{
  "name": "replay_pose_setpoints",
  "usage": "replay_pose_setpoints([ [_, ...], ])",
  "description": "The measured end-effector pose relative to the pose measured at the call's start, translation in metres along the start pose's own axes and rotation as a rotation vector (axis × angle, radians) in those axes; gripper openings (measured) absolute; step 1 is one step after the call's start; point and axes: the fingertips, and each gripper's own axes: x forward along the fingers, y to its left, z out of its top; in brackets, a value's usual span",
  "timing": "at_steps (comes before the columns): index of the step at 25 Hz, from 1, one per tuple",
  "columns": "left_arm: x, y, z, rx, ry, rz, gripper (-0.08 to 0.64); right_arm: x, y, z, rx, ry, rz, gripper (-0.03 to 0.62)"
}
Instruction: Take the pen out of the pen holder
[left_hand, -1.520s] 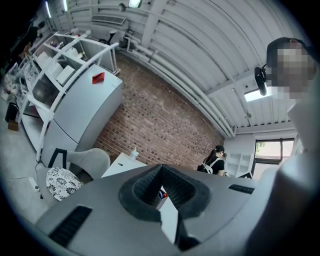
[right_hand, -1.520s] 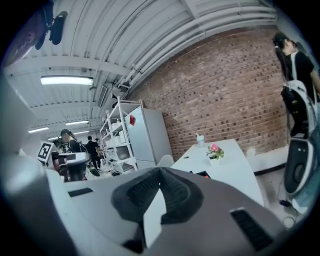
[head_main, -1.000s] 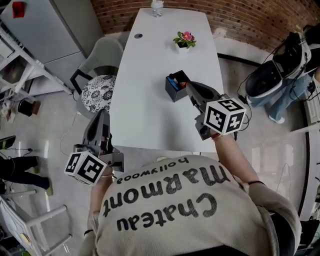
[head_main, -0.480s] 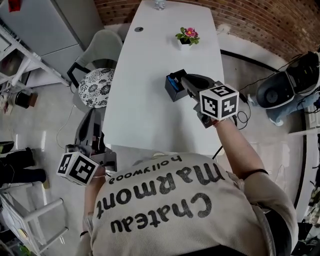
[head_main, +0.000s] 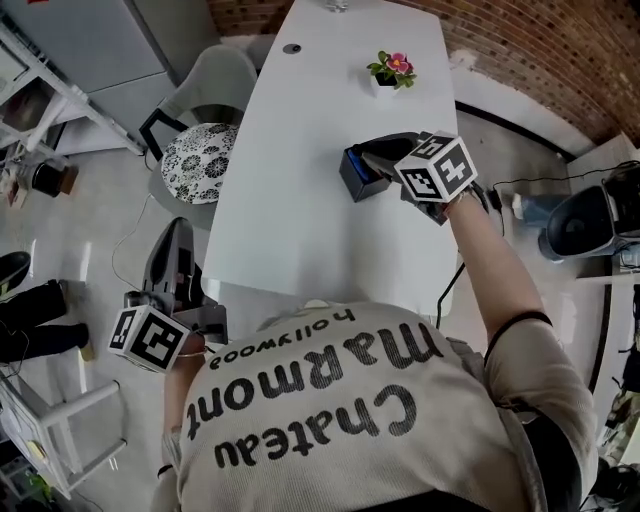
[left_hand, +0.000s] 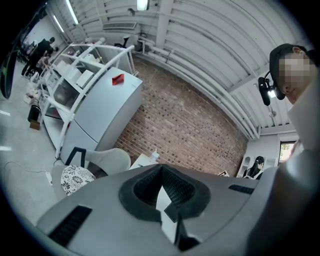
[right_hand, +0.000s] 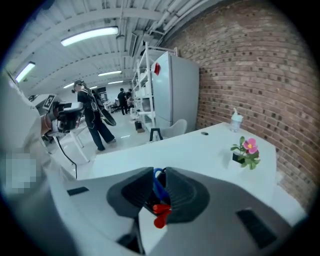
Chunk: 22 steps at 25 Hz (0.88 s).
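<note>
Head view, right gripper (head_main: 376, 160): reaching out over the white tabletop (head_main: 300, 140), fingers right on top of the dark pen holder (head_main: 356, 180).
Head view, pen holder: standing under the fingers, near the tabletop's right edge, with a wide bare stretch of white on its other side.
Head view, flower pot (head_main: 391, 74): well beyond the fingers, along that same right edge.
Head view, left gripper (head_main: 178, 235): off the tabletop altogether, low beside its near-left edge and over the floor, with the patterned chair (head_main: 198, 172) just ahead of its fingers.
Left gripper view, fingers: clenched tip to tip with nothing held; only a sliver of white tabletop shows behind them.
Left gripper view, beyond the fingers: chair to the left, brick wall (left_hand: 185, 125) far ahead.
Right gripper view, fingers: clamped on the blue pen (right_hand: 158, 186), which stands up between the pads.
Right gripper view, red piece (right_hand: 161, 212): just below the blue pen in the same gap; what it is I can't make out.
Right gripper view, room ahead: open white tabletop past the fingertips, flower pot off to the right, a bottle (right_hand: 235, 121) at the far edge.
</note>
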Motion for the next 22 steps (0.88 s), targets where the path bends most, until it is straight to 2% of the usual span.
replay_pose_setpoints([
  [7, -0.001, 0.006, -0.001, -0.006, -0.013, 0.024, 0.002, 0.025, -0.006, -0.010, -0.178, 0.147, 0.043, 0.091],
  [10, 0.001, 0.008, -0.001, -0.008, -0.009, 0.029, 0.002, 0.033, -0.009, -0.011, -0.201, 0.184, 0.068, 0.104],
  [15, 0.006, 0.007, -0.003, -0.010, -0.001, 0.034, 0.002, 0.040, -0.013, -0.011, -0.242, 0.210, 0.110, 0.123],
  [22, 0.008, 0.011, -0.007, -0.020, 0.009, 0.036, 0.002, 0.044, -0.007, -0.013, -0.264, 0.180, 0.239, 0.087],
])
